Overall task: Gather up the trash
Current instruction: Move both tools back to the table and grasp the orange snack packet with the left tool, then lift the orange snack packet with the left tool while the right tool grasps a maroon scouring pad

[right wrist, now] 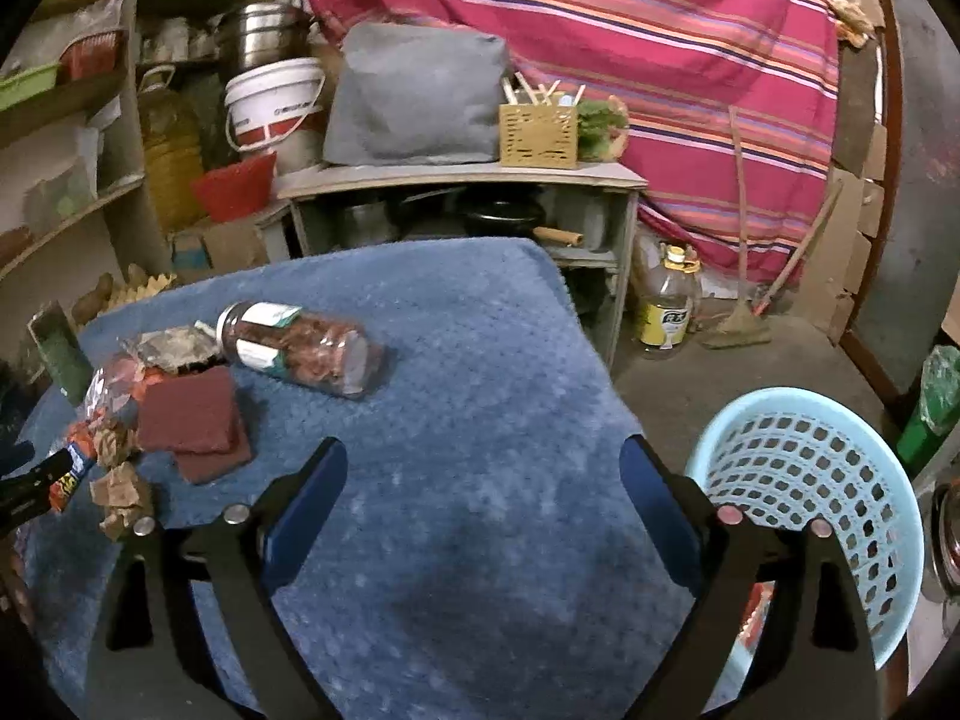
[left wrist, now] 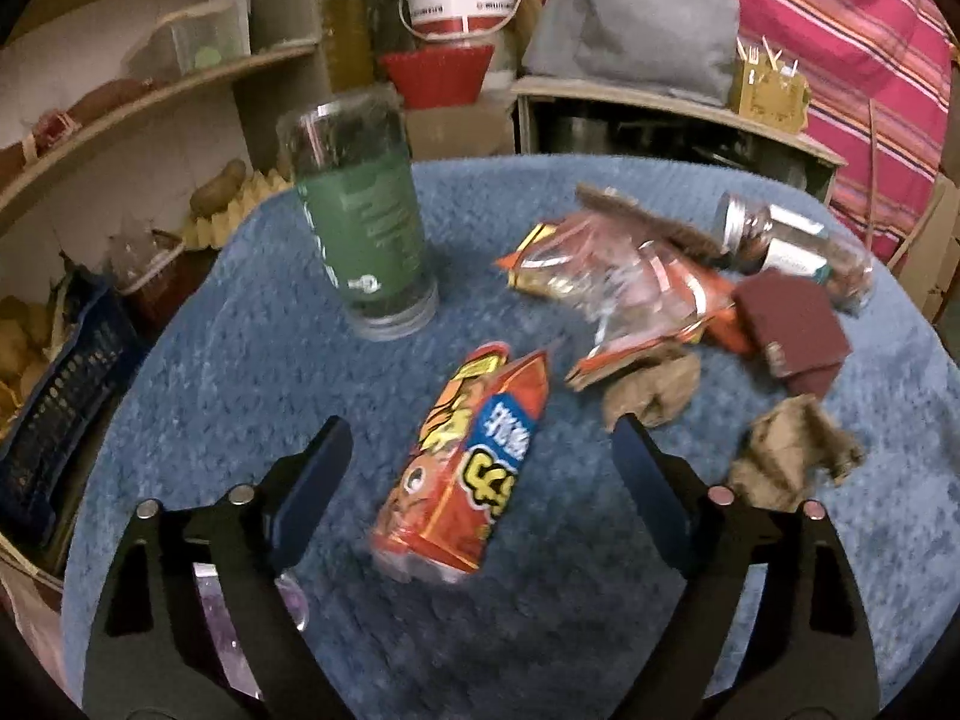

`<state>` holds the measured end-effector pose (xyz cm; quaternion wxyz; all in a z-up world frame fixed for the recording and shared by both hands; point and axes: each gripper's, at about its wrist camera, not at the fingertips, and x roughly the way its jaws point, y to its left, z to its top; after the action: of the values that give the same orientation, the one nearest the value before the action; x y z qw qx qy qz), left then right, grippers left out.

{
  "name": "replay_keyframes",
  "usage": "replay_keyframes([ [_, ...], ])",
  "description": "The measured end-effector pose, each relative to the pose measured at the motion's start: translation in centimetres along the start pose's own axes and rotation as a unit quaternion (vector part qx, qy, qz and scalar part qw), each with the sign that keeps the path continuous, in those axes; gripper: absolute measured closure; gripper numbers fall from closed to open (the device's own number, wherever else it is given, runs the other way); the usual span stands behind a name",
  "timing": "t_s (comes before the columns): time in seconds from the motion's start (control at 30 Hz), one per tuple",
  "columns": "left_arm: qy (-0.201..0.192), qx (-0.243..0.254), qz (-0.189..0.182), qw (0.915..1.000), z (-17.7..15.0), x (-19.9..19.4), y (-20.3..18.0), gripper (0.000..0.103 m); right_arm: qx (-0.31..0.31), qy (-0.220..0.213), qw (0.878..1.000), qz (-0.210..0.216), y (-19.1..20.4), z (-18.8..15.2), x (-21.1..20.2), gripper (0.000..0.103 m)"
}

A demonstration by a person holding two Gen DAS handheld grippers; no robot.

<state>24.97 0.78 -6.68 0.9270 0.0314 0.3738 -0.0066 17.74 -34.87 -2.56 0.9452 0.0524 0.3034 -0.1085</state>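
Between our left gripper's (left wrist: 483, 468) wide-open jaws lies the orange snack bag (left wrist: 465, 468) on the blue cloth (left wrist: 240, 360), untouched, long axis running 12 to 6. Right gripper (right wrist: 483, 480) open, empty; basket (right wrist: 840, 450) at its 3 o'clock.

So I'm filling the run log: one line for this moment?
left gripper: open over snack bag | right gripper: open, empty | basket: beside table

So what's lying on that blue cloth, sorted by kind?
Clear plastic jars: 2, an upright green-labelled jar and a toppled silver-capped jar
Snack wrappers: 2, orange and clear crumpled
Brown crumpled paper wads: 2
Maroon scouring pads: 2
Total: 8
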Motion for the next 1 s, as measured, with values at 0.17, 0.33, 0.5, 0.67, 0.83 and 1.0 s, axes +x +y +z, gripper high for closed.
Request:
replay_keyframes([
  [0.17,0.033,0.012,-0.014,0.9993,0.2,2.3,0.1,0.03,-0.012,0.007,1.0,0.003,1.8,-0.2,0.8,0.013],
  [0.33,0.048,0.022,-0.021,0.9984,0.4,3.5,-0.2,0.046,-0.021,0.013,1.0,0.005,3.2,0.0,1.6,0.013],
  [0.5,0.045,0.001,-0.033,0.9984,0.4,3.2,1.0,0.054,-0.031,0.012,0.999,0.015,4.9,0.0,1.7,0.013],
  [0.67,0.021,-0.006,-0.016,0.9996,0.3,1.5,1.6,0.056,-0.058,0.013,0.998,0.025,7.4,-0.6,1.7,0.013],
  [0.83,-0.017,-0.013,0.017,0.9996,0.4,-1.2,2.2,0.057,-0.078,0.018,0.996,0.041,10.2,-1.0,2.0,0.013],
  [1.0,-0.026,-0.034,0.029,0.9987,0.3,-1.5,3.5,0.057,-0.081,0.024,0.994,0.067,12.8,-1.1,2.5,0.013],
])
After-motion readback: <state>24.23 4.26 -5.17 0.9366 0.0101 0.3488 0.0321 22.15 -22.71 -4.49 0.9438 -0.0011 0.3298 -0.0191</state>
